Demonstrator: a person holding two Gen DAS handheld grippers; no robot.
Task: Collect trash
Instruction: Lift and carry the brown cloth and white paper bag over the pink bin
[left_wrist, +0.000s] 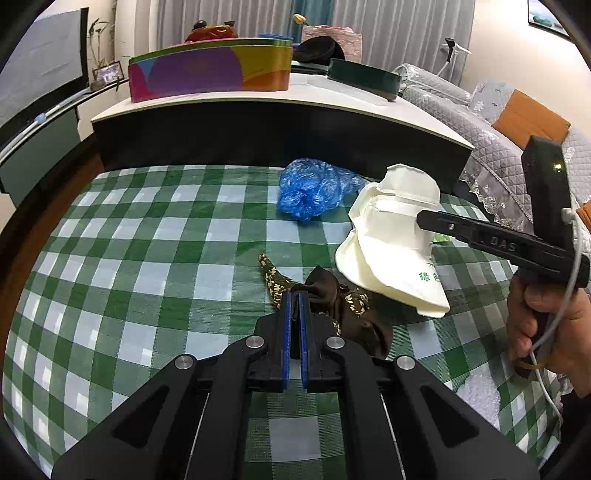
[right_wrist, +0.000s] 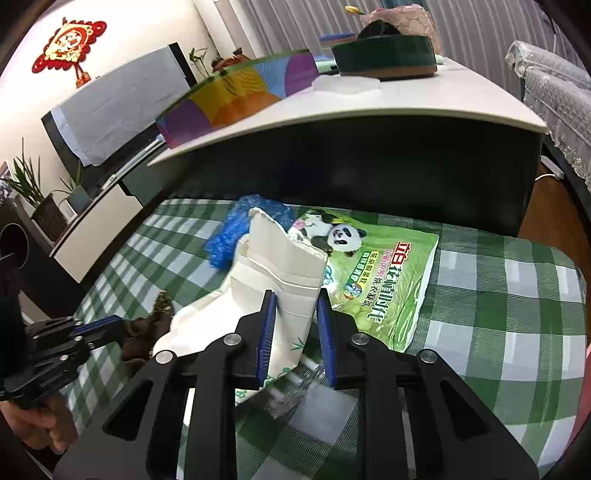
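Left gripper (left_wrist: 294, 295) jaws are closed on the brown cloth (left_wrist: 332, 295) at lower centre; right gripper (right_wrist: 295, 295) jaws are held part-open around the white bag (right_wrist: 273, 273).

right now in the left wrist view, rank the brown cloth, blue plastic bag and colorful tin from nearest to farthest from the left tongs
1. The brown cloth, pinched at the tips of the left tongs, just right of them.
2. The blue plastic bag, farther back on the checked cloth, near the black ledge.
3. The colorful tin, up on the white tabletop, back left.
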